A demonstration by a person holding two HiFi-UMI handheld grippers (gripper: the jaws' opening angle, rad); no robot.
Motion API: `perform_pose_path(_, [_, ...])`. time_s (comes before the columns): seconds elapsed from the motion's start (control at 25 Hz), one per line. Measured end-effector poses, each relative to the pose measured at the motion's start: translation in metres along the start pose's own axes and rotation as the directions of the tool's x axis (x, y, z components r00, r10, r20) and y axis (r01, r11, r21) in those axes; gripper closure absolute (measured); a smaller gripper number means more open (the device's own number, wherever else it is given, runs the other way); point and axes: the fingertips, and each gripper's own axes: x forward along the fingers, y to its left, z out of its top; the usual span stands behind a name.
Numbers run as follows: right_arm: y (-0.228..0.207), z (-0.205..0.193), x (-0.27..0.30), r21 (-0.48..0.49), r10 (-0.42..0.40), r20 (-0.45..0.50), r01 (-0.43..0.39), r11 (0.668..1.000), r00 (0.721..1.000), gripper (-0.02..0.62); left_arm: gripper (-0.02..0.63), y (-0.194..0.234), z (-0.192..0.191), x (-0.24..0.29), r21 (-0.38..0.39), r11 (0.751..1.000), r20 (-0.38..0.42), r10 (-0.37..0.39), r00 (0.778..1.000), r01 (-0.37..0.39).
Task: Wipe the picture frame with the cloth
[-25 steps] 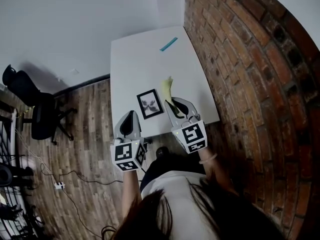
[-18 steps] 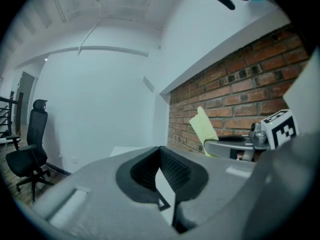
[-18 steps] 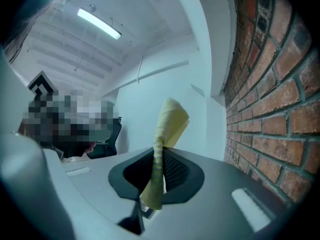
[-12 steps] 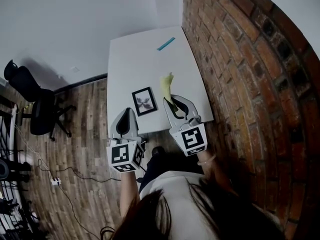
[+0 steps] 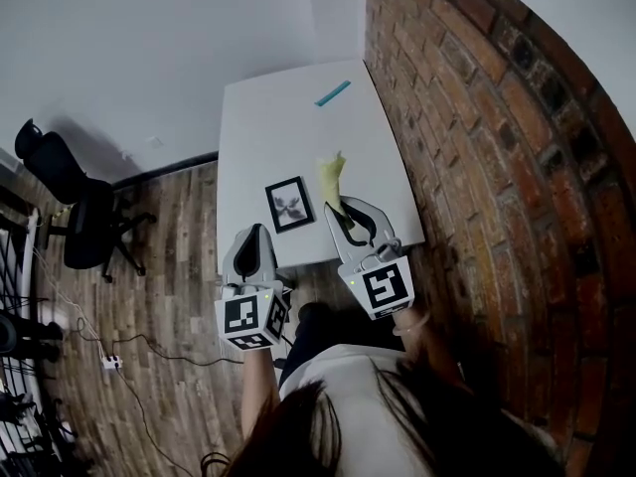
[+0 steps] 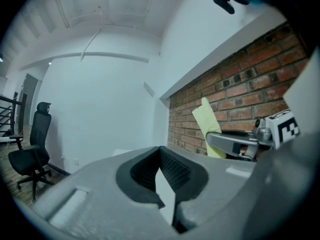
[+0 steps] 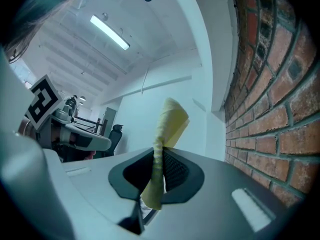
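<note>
A small black picture frame point(image 5: 289, 204) lies flat near the front edge of the white table point(image 5: 288, 117). My right gripper point(image 5: 337, 210) is shut on a yellow cloth point(image 5: 331, 175), which sticks up past its tips just right of the frame. In the right gripper view the cloth point(image 7: 167, 129) is pinched upright between the pads of my right gripper point(image 7: 159, 156). My left gripper point(image 5: 250, 238) hangs at the table's front edge, below and left of the frame. Its jaws are shut with nothing between them point(image 6: 160, 151). The left gripper view also catches the cloth point(image 6: 209, 126).
A teal strip point(image 5: 333, 92) lies at the table's far right. A brick wall point(image 5: 477, 147) runs along the table's right side. A black office chair point(image 5: 70, 207) stands on the wooden floor at left, with a power strip point(image 5: 111, 364) and cables nearer me.
Both grippers have drawn back toward me and risen a little. The right one still carries the cloth. The frame has stayed where it was on the table.
</note>
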Motion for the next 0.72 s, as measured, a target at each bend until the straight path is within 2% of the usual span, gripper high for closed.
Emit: perform_pose_path(0.72, [0.007, 0.005, 0.002, -0.008, -0.010, 0.007, 0.010, 1.000, 1.000, 0.565, 0.606, 0.003, -0.004, -0.016, -0.018, 1.000, -0.021, -0.006, 1.000, 0.006])
